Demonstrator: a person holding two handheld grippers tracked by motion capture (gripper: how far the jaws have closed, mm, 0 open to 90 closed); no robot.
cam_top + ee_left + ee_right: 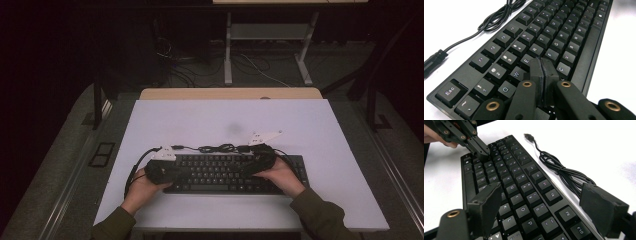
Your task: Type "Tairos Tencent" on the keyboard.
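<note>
both hand-held grippers over keyboard; table edges well apart.

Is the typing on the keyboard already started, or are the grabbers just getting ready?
It looks just started. Already done: the keyboard lies flat on the table, its cable lying unplugged beside it. In hand: the left gripper, jaws shut, has its tips down on the keys around D, like a finger pressing. Left: the right gripper hovers with jaws wide open over the other end, touching no key that I can see.

White table top under the tools; beyond them, wooden edge, desk frame, floor cables.
</note>
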